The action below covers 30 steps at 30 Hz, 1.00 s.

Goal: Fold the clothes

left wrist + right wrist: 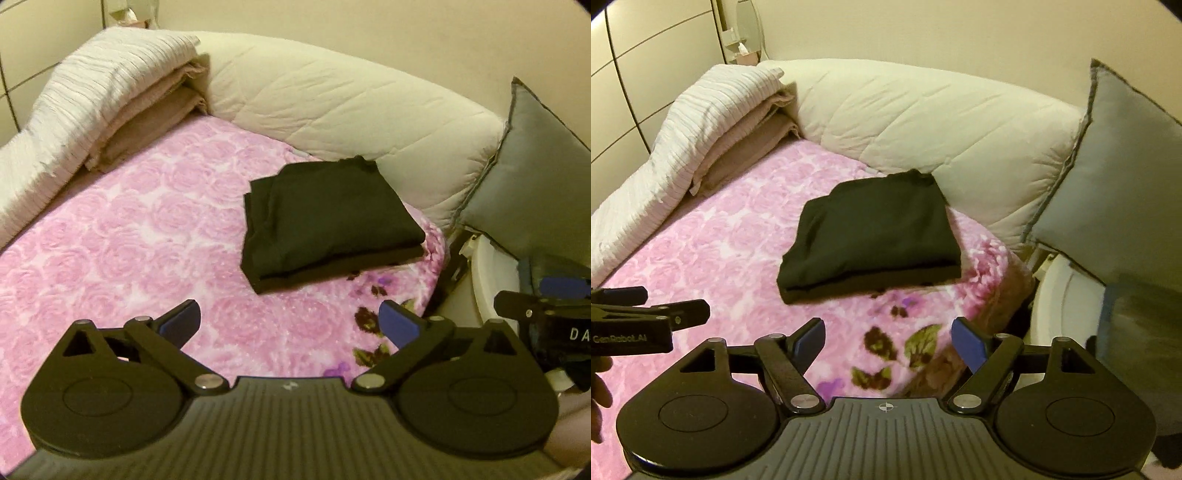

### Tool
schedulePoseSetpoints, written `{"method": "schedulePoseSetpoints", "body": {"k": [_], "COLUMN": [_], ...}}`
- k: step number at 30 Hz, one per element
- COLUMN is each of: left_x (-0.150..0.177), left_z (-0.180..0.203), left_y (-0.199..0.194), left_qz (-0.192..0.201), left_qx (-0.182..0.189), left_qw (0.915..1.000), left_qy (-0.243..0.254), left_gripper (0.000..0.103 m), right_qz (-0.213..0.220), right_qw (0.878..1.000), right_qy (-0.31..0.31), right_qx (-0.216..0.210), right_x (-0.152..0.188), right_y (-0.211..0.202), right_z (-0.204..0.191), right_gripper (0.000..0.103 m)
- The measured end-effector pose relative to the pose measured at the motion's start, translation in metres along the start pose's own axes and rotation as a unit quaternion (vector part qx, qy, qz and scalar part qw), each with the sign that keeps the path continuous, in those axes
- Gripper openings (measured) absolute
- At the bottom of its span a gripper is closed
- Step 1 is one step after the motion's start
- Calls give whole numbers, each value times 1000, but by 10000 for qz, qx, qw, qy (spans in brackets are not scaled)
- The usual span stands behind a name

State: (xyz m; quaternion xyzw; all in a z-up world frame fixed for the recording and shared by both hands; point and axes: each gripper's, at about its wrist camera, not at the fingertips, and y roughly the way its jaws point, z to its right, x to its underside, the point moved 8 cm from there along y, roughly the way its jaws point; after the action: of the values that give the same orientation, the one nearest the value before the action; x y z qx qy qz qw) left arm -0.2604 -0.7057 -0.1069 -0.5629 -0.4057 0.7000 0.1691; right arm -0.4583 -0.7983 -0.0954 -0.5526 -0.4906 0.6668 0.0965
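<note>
Left wrist view: pink floral bedspread [129, 236] is lying bare around a black garment [325, 221], sitting folded near the white duvet [332, 99] and grey cushion [535, 177]. Fold is looking finished. Left gripper [290, 321] and right gripper [886, 345] are hovering apart from it, jaws wide, empty. Next move likely calls for fetching another piece; nothing is blocking.

left gripper [290, 321] jaws wide, empty; right gripper [888, 345] same, angled down.

"GenRobot.AI" on the left tongs [646, 308]; "DA" on the right tongs [546, 299]
</note>
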Motion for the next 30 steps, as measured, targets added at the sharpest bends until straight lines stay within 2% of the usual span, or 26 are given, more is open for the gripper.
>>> {"method": "schedulePoseSetpoints", "body": {"k": [7,12,16,24,30], "left_x": [10,6,-4,-24,-29], "left_z": [5,14,26,49,52], "left_y": [-34,-40,-29,7,25], "left_qz": [-15,-80,-128,-285,-486], "left_qx": [-143,-161,-187,-503,-651], "left_qw": [9998,9994,9986,9965,9932], "left_qy": [-101,-306,-480,-602,-833], "left_gripper": [100,100,101,101,99], "right_qz": [76,-25,-107,-217,-280], "right_qw": [10000,9998,9995,9974,9959], "right_qy": [-28,-185,-255,-571,-697], "right_qx": [39,-91,-179,-381,-501], "right_x": [12,13,1,-33,-49], "right_y": [-36,-36,-26,7,26], "right_z": [-11,-10,3,34,43], "right_gripper": [79,79,80,80,80]}}
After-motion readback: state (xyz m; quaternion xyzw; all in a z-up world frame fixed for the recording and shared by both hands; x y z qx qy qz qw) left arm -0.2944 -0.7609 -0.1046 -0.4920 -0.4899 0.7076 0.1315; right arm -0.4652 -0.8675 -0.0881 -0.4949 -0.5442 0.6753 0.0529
